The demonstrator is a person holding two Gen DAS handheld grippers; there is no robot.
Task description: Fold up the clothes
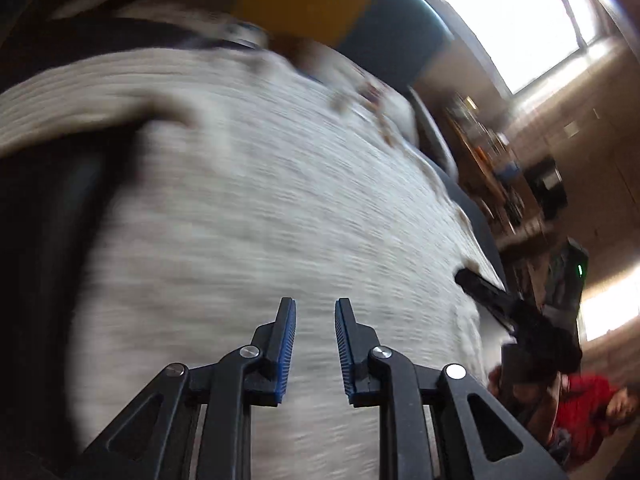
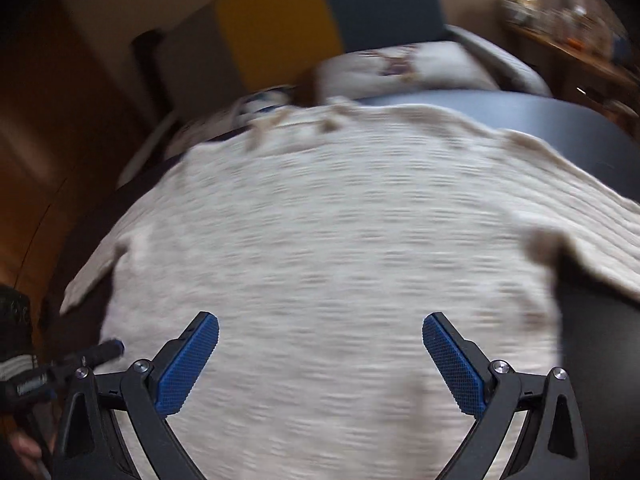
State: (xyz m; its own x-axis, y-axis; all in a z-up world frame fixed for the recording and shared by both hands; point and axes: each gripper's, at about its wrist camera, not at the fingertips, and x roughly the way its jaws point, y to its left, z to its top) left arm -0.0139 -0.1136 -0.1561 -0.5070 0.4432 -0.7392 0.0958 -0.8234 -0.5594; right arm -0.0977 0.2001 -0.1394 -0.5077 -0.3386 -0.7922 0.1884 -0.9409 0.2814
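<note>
The cream knit sweater (image 2: 320, 240) is spread across a dark table (image 2: 580, 128), filling the middle of both frames, with one sleeve (image 2: 592, 224) laid out toward the right edge of the right wrist view and the other (image 2: 92, 276) seen at its left edge. The body is seen flat and the sleeves out to the sides, so no fold can be made out on it; motion blur hides finer creases. By that lie, the folding of this garment is judged to be all left, though a second, patterned white cloth (image 2: 404, 64) is bunched at the far end of the table, and its state cannot be told.

The right gripper (image 2: 320, 344) is held wide apart above the lower hem, grasping nothing. The left gripper (image 1: 315, 320) is narrowed but parted, with nothing between its blue pads.

Only the left wrist view shows the bright window (image 1: 512, 12) at upper right and a person in red (image 1: 588, 412) at lower right. Only the right wrist view shows both sleeves at once.
</note>
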